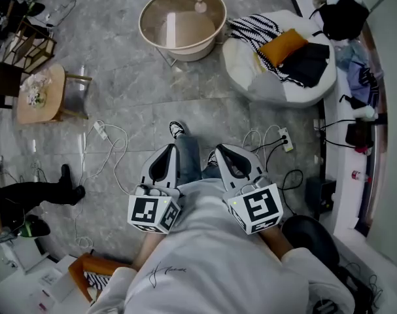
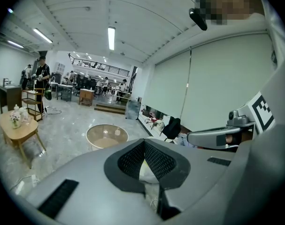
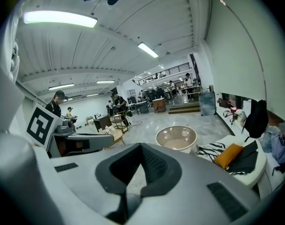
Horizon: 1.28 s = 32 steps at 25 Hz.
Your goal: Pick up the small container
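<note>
Only the head view showed the person's white shirt (image 1: 205, 260) and both tools held close before it: the left gripper (image 1: 169, 150) and the right gripper (image 1: 220, 152), side by side, with black-and-white marker cubes (image 1: 154, 213) at their backs. Each gripper view looked along its own smooth grey shells to ribbed black pads (image 2: 158, 161). Both pairs of jaws were clenched, tips together, with nothing caught in them. The head view alone gave the polished grey marble floor (image 1: 120, 64), strewn with white cables (image 1: 106, 149) and a power strip (image 1: 285, 139). Farther off sat a white beanbag (image 1: 276, 84) carrying striped cloth (image 1: 254, 28), an orange cushion (image 1: 283, 44) and a dark garment (image 1: 306, 63), and to the left a wooden side table (image 1: 38, 100). Beyond stood a round, cream-walled table (image 1: 185, 51) with a glass top, where the small container (image 1: 200, 6), pale and rounded, stood near the far rim, well apart from both grippers. Only the gripper views opened the long hall: ribbed white ceiling (image 2: 147, 18), strip lights (image 2: 111, 37), a railed gallery (image 2: 97, 68) and distant people (image 2: 41, 76)
</note>
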Motion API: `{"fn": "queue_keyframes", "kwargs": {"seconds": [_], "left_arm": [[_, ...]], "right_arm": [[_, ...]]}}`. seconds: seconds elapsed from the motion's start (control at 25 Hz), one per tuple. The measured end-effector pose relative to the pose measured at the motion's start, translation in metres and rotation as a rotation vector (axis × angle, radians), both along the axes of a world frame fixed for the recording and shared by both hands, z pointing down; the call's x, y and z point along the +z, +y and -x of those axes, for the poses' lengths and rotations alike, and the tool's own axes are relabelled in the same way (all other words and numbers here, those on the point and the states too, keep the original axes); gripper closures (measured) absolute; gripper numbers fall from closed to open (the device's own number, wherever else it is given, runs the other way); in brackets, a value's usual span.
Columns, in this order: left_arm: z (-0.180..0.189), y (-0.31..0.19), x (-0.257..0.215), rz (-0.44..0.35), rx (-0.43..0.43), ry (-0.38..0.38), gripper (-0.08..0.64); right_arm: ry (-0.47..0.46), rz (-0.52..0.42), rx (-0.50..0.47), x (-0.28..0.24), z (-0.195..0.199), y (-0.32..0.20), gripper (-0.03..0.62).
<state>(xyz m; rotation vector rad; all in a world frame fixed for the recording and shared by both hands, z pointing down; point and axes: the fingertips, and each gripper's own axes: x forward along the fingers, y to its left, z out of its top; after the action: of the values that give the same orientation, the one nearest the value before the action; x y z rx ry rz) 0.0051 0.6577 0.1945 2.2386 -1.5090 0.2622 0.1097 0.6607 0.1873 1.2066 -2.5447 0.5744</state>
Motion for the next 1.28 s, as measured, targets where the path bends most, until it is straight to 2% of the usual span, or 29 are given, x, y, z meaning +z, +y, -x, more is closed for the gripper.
{"fn": "queue_keyframes", "kwargs": {"seconds": [0.6,1.04,1.28], "left_arm": [[0.028,-0.091,-0.013,-0.042,0.001,0.003,0.541],[0.063,-0.167,-0.018,-0.03,0.061,0.008,0.541],[0.093,-0.21,-0.023,-0.035,0.087,0.014,0.541]], "right_arm": [[0.042,-0.027,-0.007,-0.005,0.026,-0.092,0.575],[0.074,-0.002,-0.001,-0.005,0.071,-0.164,0.575],[0.095,0.01,0.001,-0.007,0.104,-0.205,0.575]]}}
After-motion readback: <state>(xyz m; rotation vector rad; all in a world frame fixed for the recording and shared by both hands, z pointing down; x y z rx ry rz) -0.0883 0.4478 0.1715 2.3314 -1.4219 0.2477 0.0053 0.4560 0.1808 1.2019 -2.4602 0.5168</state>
